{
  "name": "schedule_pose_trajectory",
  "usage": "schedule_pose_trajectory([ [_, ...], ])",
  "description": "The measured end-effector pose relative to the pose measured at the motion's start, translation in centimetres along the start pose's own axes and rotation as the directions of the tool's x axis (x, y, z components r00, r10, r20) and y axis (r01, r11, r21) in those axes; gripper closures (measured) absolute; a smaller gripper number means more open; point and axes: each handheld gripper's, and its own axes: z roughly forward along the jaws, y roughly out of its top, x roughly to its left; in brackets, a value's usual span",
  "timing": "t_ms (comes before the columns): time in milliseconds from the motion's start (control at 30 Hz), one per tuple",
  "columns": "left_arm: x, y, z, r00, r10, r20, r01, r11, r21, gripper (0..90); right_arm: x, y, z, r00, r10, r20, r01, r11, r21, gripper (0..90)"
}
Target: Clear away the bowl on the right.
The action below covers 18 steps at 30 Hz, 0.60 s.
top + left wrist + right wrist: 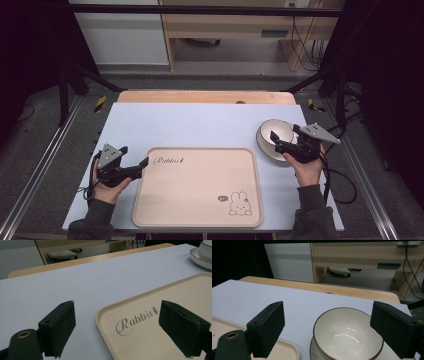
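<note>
A white table [200, 122] carries a beige tray [197, 187] at near centre. Right of it, a white bowl [275, 135] sits on a saucer [314, 352]. The right gripper [281, 141] hovers over the bowl, jaws wide, empty. The left gripper [142, 165] gapes empty at the tray's far-left corner.

Bowl [274, 135] stands clear; tray [200, 220] lies left.
</note>
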Motion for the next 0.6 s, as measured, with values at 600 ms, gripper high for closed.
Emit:
schedule_pose_trajectory([
  [600,0.1,-0.1,0.0,1.0000,-0.001,-0.003,0.001,1.0000,-0.003,13.7,-2.0,0.1,2.1,0.9979,0.020,0.062,-0.023,0.999,0.043,14.4],
])
